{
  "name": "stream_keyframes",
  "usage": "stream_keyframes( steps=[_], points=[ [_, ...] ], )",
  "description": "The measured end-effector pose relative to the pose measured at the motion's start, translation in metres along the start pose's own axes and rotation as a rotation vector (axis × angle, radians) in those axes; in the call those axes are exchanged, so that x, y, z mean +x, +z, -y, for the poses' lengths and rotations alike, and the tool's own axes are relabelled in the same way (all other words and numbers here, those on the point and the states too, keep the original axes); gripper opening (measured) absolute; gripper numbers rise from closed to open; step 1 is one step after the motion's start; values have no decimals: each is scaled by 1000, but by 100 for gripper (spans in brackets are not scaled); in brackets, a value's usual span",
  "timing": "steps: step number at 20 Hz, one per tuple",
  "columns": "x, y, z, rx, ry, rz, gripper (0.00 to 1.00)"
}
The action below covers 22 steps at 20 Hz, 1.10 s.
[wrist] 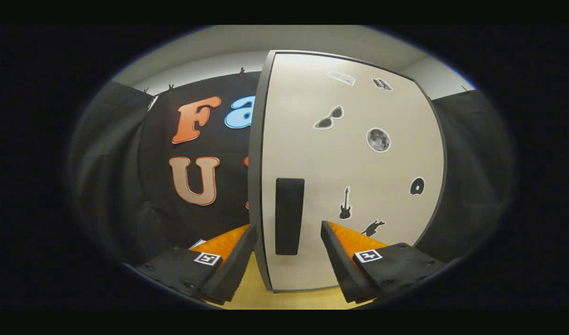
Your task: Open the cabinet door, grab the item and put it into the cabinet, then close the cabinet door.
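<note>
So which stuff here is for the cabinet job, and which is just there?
For the job: cabinet door, its dark handle, and the gripper, open with its fingers either side of the handle.
Just there: stickers on the door, wooden table.

Pale cabinet door (359,163) dotted with small stickers, dark upright handle (289,216) near its left edge, gripper (288,242) fingers spread apart either side of the handle, wooden surface (256,293) below the door

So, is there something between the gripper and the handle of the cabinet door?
Nothing visible. The gripper is open, and the handle on the cabinet door stands in the gap between the two fingers, with no other thing before it.
</note>
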State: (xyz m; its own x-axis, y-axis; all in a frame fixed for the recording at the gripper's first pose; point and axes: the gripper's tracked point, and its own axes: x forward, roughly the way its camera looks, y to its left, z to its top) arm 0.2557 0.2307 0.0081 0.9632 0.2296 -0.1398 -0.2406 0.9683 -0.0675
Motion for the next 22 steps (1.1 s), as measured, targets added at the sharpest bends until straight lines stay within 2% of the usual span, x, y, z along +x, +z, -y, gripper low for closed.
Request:
stream_keyframes(
  steps=[2,5,6,9,14,18,22],
  points=[
    [13,-7,-2,26,8,-29,74],
    [32,-12,-3,44,20,-52,67],
    [28,-14,-8,52,24,-67,54],
    [29,-13,-8,54,22,-56,42],
    [22,-15,-7,59,58,-71,29],
    [4,-12,-2,44,76,-69,27],
    [-40,-15,12,80,96,-68,25]
  ],
)
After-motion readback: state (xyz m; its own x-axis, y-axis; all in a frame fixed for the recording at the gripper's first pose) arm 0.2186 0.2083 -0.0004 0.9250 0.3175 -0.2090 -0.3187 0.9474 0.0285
